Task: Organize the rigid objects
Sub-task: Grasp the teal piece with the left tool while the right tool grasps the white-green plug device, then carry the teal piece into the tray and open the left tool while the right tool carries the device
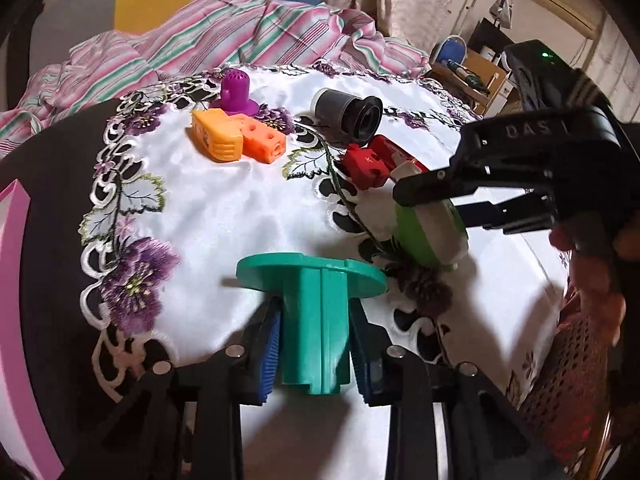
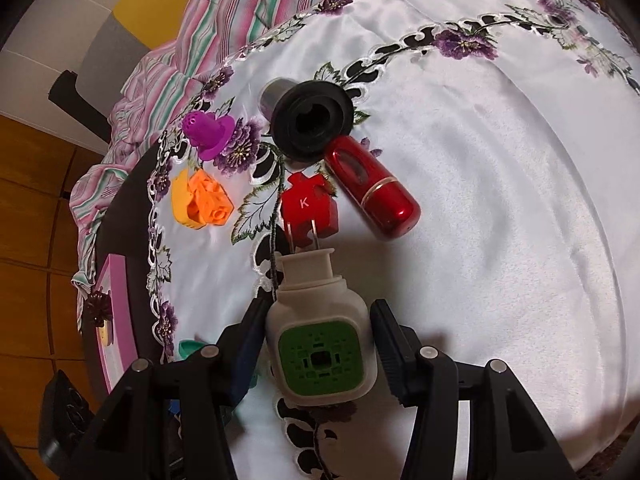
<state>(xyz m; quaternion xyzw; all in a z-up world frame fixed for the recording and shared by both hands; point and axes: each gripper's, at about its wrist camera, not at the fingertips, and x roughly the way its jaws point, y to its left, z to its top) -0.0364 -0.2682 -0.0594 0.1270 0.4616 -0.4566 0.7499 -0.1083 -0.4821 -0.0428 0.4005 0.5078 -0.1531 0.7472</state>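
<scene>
A teal spool was clamped by its stem in the left gripper, over the cloth. A white-green plug lay on the cloth between the spread, not yet closed fingers of the right gripper; squeezing squarely on its flat sides would be advised.

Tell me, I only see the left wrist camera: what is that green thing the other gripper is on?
Observer: A white plug-in gadget with a square green grille face and two metal prongs.
Child: What's hiding behind the red K block?
Observer: A shiny red capsule with a gold band, lying against the black cup.
Child: Where do the prongs point?
Observer: Straight at that block; they appear to reach its near edge.
</scene>
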